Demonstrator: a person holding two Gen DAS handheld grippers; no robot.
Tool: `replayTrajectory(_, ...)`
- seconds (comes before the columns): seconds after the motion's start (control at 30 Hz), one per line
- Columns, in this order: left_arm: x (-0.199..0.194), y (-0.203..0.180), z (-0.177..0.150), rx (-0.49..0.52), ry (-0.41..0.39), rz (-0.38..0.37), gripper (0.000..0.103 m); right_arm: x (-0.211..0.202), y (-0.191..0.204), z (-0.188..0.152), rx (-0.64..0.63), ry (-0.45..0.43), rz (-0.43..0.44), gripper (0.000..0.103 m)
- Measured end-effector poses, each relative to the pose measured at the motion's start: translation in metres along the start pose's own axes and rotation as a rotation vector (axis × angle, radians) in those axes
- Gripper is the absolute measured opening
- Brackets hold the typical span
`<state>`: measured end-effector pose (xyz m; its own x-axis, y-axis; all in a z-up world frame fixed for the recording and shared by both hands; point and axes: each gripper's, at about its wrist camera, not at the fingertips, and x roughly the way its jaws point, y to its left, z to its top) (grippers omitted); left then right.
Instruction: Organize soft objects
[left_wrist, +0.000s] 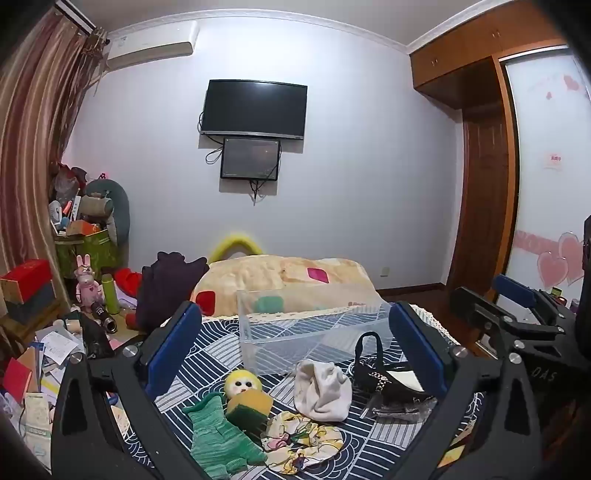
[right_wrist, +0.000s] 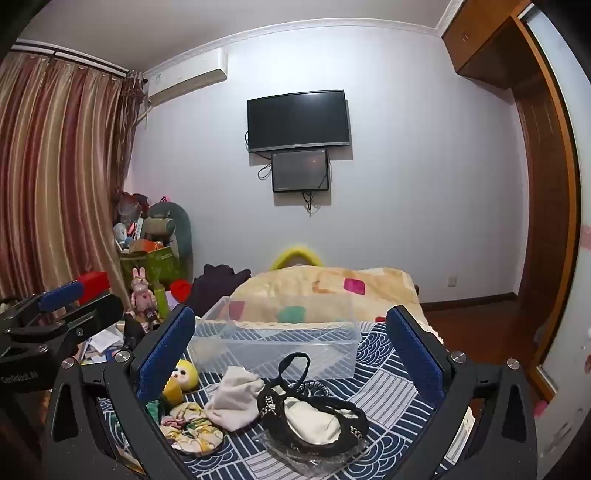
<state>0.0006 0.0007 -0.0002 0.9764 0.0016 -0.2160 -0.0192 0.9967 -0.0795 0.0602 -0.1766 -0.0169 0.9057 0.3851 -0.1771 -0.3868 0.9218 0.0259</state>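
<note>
On a blue patterned cloth (left_wrist: 207, 347) lie soft items: a green knitted glove (left_wrist: 218, 435), a yellow-green sponge (left_wrist: 249, 404), a yellow round toy face (left_wrist: 242, 384), a floral scrunchie (left_wrist: 299, 439), a white sock (left_wrist: 323, 391) and a black bag with a chain (left_wrist: 384, 376). A clear plastic box (left_wrist: 310, 325) stands behind them, empty. My left gripper (left_wrist: 295, 343) is open above the items, holding nothing. My right gripper (right_wrist: 291, 350) is open above the white sock (right_wrist: 236, 397) and black bag (right_wrist: 314, 417), in front of the box (right_wrist: 277, 341).
A folded yellow blanket (left_wrist: 280, 277) lies beyond the box. A cluttered pile of boxes, toys and papers (left_wrist: 74, 295) fills the left side. A wooden wardrobe (left_wrist: 487, 147) stands at the right. A TV (left_wrist: 255, 109) hangs on the far wall.
</note>
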Motion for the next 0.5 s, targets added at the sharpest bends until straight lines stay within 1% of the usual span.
replayTrajectory(0.23,-0.002,0.012,0.004,-0.007,0.006,-0.006,0.103,0.0,-0.002,0.0,0.008,0.004,0.0,0.103)
replayTrajectory(0.3,0.002,0.0,-0.002,0.0,0.0,0.005,0.103,0.0,-0.001,-0.001,0.005,0.003,-0.002,0.103)
replayTrajectory(0.4,0.002,0.0,-0.003,0.001,0.001,0.002,0.103,0.0,0.003,-0.001,0.001,0.001,-0.002,0.103)
replayTrajectory(0.5,0.001,-0.002,-0.004,0.002,0.002,-0.002,0.103,0.0,-0.002,-0.002,0.013,0.003,0.002,0.103)
